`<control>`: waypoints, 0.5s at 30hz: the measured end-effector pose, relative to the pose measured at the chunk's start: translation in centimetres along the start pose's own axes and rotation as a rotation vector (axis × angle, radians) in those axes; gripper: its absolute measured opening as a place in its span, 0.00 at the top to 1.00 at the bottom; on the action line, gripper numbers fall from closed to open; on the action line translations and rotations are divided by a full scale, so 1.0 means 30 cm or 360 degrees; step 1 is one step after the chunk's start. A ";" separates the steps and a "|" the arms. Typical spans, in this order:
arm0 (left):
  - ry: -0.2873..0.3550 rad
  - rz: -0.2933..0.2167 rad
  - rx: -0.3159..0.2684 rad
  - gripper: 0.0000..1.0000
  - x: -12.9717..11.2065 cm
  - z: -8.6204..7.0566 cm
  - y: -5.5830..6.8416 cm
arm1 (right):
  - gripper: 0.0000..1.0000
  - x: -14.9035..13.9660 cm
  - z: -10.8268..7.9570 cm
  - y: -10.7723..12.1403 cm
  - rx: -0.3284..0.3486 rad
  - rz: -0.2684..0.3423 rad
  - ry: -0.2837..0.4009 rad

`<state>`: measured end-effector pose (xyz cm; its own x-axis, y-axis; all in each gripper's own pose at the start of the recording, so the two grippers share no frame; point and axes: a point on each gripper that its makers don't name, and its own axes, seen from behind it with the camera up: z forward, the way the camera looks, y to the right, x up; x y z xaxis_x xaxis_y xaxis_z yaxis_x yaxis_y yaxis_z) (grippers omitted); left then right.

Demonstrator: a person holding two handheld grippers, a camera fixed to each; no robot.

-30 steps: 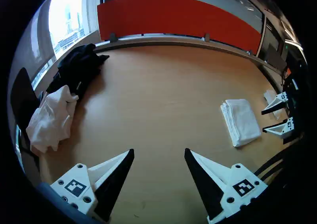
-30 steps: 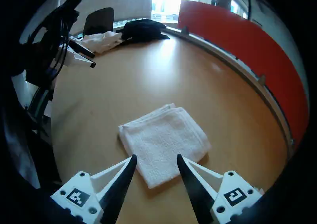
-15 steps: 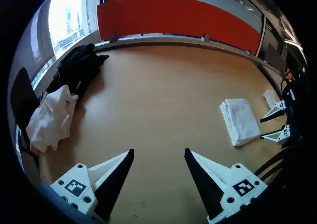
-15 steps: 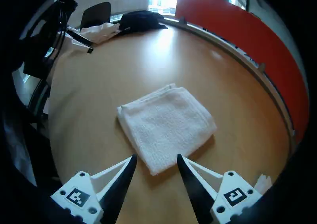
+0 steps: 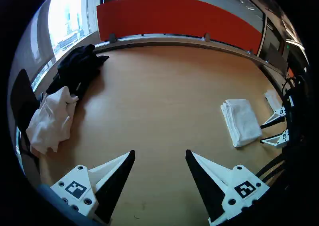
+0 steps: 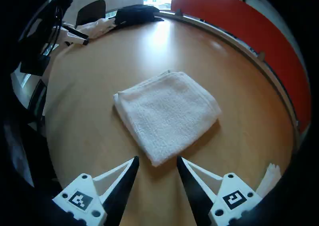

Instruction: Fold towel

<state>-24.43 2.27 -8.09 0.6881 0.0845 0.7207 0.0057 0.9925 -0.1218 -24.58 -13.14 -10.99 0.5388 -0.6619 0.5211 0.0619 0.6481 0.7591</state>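
Note:
A folded white towel (image 6: pixel 167 114) lies flat on the wooden table (image 6: pixel 239 106), just ahead of my right gripper (image 6: pixel 157 162), which is open with nothing between its fingers. In the left gripper view the same towel (image 5: pixel 241 121) sits at the right, with the right gripper (image 5: pixel 270 131) next to its near edge. My left gripper (image 5: pixel 159 156) is open over bare table, well away from the towel. It shows far off at the upper left of the right gripper view as the left gripper (image 6: pixel 75 36).
A crumpled white cloth (image 5: pixel 52 120) and a black garment (image 5: pixel 79 64) lie at the table's left edge. A dark chair (image 5: pixel 22 98) stands beside them. A red screen (image 5: pixel 179 16) runs along the far edge. Small white paper (image 5: pixel 274 99) lies beyond the towel.
My right gripper has drawn back from the towel, whose near corner now lies ahead of the fingertips instead of between them. The left gripper has not moved.

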 end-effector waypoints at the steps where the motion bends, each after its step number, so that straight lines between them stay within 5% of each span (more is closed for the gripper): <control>1: 0.0001 0.0001 0.0000 0.06 0.001 0.000 0.000 | 0.33 -0.002 0.002 0.001 -0.0002 0.0003 -0.0002; 15: 0.0005 -0.0001 -0.0002 0.06 0.000 -0.001 0.003 | 0.70 -0.022 0.017 -0.005 0.0007 0.0041 -0.0012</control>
<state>-24.39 2.35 -8.12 0.6902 0.0835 0.7188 0.0069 0.9925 -0.1219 -25.37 -12.99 -11.23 0.5336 -0.6478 0.5437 0.0443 0.6635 0.7469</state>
